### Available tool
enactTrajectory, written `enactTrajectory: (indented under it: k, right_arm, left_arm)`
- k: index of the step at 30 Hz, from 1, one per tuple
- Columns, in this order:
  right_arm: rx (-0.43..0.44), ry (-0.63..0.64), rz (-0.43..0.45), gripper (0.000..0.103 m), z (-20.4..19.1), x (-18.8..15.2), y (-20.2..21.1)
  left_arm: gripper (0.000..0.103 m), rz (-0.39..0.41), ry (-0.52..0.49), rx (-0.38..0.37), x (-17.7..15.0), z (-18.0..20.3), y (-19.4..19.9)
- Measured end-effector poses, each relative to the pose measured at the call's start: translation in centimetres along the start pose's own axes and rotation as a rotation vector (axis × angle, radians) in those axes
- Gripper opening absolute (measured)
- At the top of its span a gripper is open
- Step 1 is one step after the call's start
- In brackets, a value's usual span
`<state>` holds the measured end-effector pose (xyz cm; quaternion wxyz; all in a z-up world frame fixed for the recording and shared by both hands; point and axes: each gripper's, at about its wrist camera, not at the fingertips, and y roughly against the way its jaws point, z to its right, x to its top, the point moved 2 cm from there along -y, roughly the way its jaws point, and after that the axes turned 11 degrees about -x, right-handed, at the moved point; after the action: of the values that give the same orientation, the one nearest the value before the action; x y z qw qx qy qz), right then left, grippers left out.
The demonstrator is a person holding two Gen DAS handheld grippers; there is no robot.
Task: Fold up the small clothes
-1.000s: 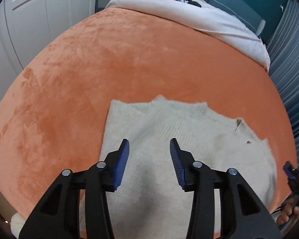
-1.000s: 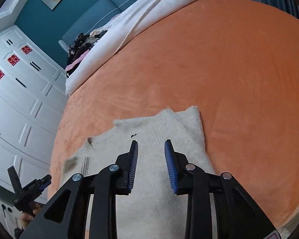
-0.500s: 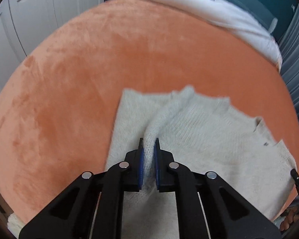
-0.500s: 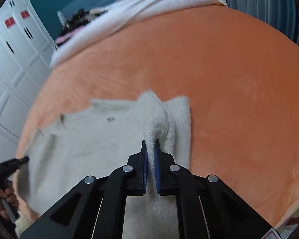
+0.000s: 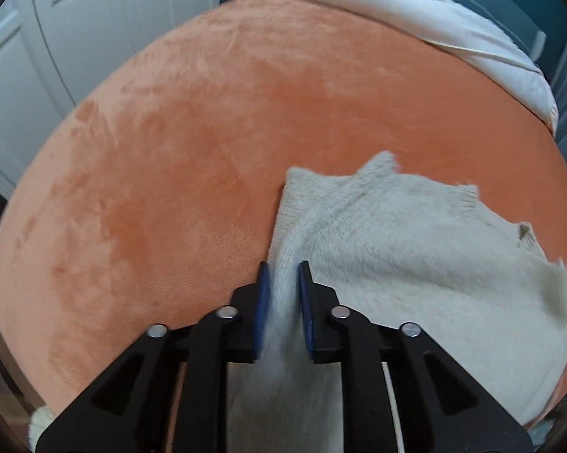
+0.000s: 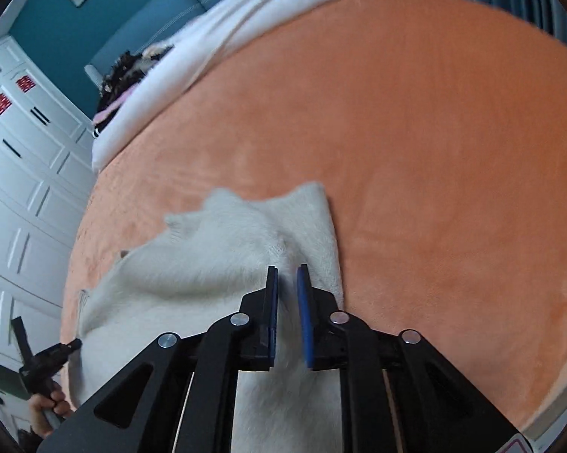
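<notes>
A cream knitted sweater (image 5: 415, 249) lies on the orange bed cover (image 5: 208, 120); it also shows in the right wrist view (image 6: 223, 264). My left gripper (image 5: 283, 275) is shut on a raised ridge of the sweater near its left edge. My right gripper (image 6: 288, 277) is shut on a raised ridge of the sweater near its right edge. Both pinched folds are lifted off the cover and the cloth between them is pulled taut. The near part of the sweater is hidden behind the jaws.
A white duvet (image 5: 415, 11) and a dark pile of clothes (image 6: 132, 71) lie at the far end of the bed. White wardrobe doors (image 6: 23, 173) stand to the left. The left gripper's handle and a hand (image 6: 42, 377) show at the right wrist view's lower left.
One second ago both grippers were open above the flat sweater. They closed on the knit and have since lifted it, pulling the cloth up and toward me.
</notes>
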<state>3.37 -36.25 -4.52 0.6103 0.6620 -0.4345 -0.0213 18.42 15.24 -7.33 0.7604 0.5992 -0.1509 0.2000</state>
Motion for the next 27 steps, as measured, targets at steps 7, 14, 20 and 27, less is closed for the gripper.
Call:
enactTrajectory:
  k: [7, 14, 20, 27]
  right_arm:
    - [0.048, 0.205, -0.031, 0.028, -7.1, -1.5, -0.2]
    - [-0.063, 0.126, -0.174, 0.014, -5.8, -0.2, -7.1]
    - [-0.025, 0.074, -0.005, 0.038, -1.3, -2.0, 3.1]
    - [-0.026, -0.183, -0.177, 0.066, 9.5, -9.6, 3.3]
  left_arm:
    - [0.047, 0.074, -0.095, -0.063, -1.1, 4.7, 3.7]
    - [0.049, -0.076, -0.082, 0.053, 0.1, 4.2, -4.9]
    - [0.057, 0.016, -0.01, -0.04, -2.4, 1.9, 1.1]
    - [0.086, 0.013, 0.243, -0.046, -10.5, -4.5, 5.0]
